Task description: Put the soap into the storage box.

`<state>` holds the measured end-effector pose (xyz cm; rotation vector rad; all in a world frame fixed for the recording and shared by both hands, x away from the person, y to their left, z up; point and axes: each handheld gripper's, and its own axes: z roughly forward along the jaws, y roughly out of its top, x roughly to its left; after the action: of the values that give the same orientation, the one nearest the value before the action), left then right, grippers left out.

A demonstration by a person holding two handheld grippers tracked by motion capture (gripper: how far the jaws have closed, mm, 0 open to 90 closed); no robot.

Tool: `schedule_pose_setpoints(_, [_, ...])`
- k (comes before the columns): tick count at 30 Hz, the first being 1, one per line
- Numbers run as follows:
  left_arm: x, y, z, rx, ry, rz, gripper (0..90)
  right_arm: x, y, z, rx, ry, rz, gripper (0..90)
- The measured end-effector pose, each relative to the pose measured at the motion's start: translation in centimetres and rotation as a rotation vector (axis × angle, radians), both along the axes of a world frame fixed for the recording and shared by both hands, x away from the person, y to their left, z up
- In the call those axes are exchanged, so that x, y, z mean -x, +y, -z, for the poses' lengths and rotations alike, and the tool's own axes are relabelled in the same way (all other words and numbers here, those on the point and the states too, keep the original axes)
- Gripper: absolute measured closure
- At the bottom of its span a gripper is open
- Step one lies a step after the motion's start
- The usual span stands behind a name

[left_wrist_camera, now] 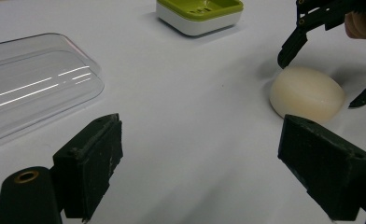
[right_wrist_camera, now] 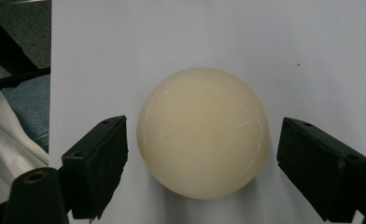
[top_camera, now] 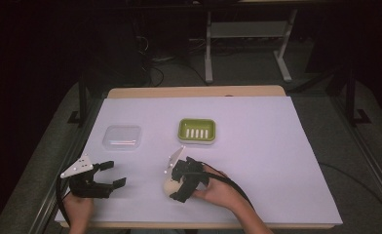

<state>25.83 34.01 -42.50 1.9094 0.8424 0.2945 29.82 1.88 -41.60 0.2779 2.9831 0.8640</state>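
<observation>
Tongs, right point(right_wrist_camera: 197, 154): wide open, straddling soap point(right_wrist_camera: 203, 137), no contact.
Tongs, left point(left_wrist_camera: 197, 158): wide open, empty.
Soap: likely hard, slick, rounded; grip across widest middle.

Both grippers point(top_camera: 113, 174) point(top_camera: 175, 187) have black fingers point(right_wrist_camera: 95, 165), grey plates, black cables.

A wooden table point(top_camera: 194, 91) under a white sheet point(top_camera: 257, 161) stands on grey carpet point(top_camera: 238, 66). Beyond it, the white legs of a metal frame point(top_camera: 209, 46) rise into a dark room, with black cables point(top_camera: 152, 61) tangled on the floor nearby.
</observation>
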Motion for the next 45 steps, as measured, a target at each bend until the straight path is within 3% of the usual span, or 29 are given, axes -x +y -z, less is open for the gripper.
schedule_pose_setpoints(8, [0.0,-0.1,0.0,0.001,-0.001,0.001,13.3,-0.1,0.6,0.7,0.02,0.026,-0.001,15.5])
schedule_pose_setpoints(25, [0.0,0.0,0.0,0.004,-0.002,-0.001,13.3,-0.3,1.3,1.6,0.052,0.018,-0.012,18.9])
schedule_pose_setpoints(28, [0.0,0.0,0.0,0.004,-0.001,-0.001,13.2,-0.2,1.4,1.6,0.053,0.02,-0.019,22.5])
schedule_pose_setpoints(45, [0.0,0.0,0.0,0.005,0.0,0.0,13.3,-0.5,1.3,1.0,0.06,0.031,-0.048,23.3])
